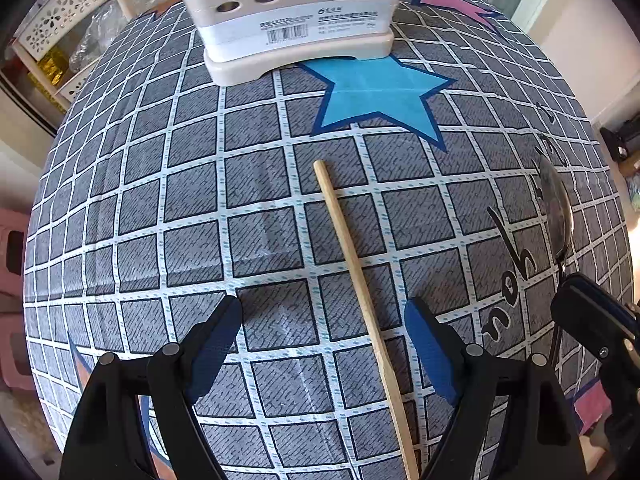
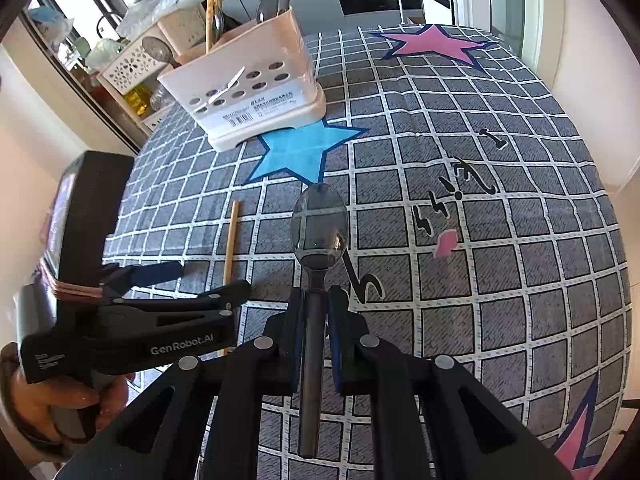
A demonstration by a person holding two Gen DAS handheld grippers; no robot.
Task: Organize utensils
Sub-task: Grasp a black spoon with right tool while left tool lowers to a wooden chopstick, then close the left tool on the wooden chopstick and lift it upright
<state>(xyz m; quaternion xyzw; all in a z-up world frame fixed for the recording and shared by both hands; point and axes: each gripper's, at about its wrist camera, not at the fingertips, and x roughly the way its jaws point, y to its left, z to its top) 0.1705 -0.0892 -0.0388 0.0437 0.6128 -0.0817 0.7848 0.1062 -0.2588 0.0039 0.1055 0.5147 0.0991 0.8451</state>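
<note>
Steel spoon [image 2: 320,224] clamped in right tool [image 2: 314,300], left tool [image 1: 324,312] wide, angled steeply downward

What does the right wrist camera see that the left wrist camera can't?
Only the right wrist view shows the utensils standing in the holder's top and the spoon handle pinched in the right gripper. Only the left wrist view shows the left gripper from behind, jaws open either side of the chopstick. Both show the holder, the blue star and the spoon bowl.
</note>
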